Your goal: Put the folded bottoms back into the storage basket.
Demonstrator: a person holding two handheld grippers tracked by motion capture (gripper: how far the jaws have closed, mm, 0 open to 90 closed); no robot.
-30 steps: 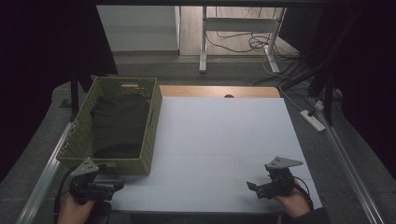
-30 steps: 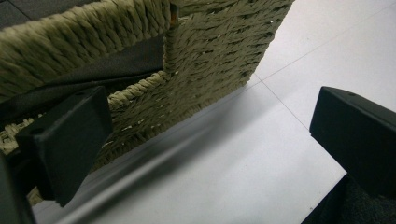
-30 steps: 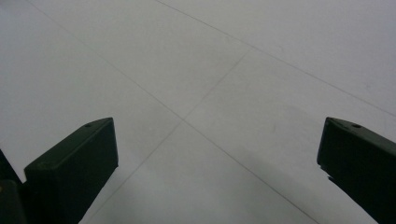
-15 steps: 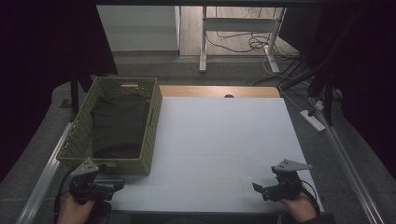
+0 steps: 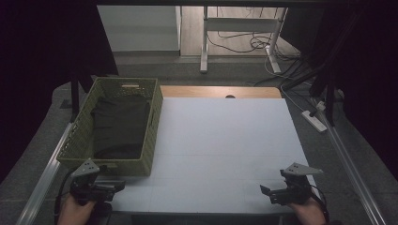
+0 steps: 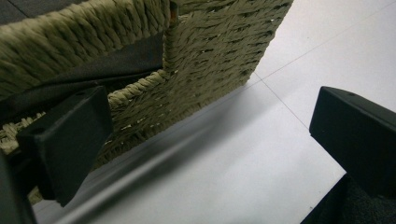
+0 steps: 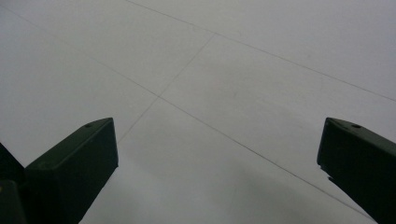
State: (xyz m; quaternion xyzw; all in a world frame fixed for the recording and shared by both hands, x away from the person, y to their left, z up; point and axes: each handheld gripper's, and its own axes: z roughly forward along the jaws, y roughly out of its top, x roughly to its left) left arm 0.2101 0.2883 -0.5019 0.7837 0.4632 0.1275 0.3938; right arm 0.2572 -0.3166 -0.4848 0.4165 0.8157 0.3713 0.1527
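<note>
At the lower left of the high view the left gripper [image 5: 96,187] is hovering with its jaws spread wide and nothing between them, just in front of the near end of the woven basket [image 5: 110,165] — in its own view that wall [image 6: 210,60] is rising at the upper left. The dark cloth [image 5: 119,126] is lying inside, its long axis running up the frame. The right gripper [image 5: 281,193] — lower right, equally wide and empty — is sitting well apart, so the left looks nearer.
</note>
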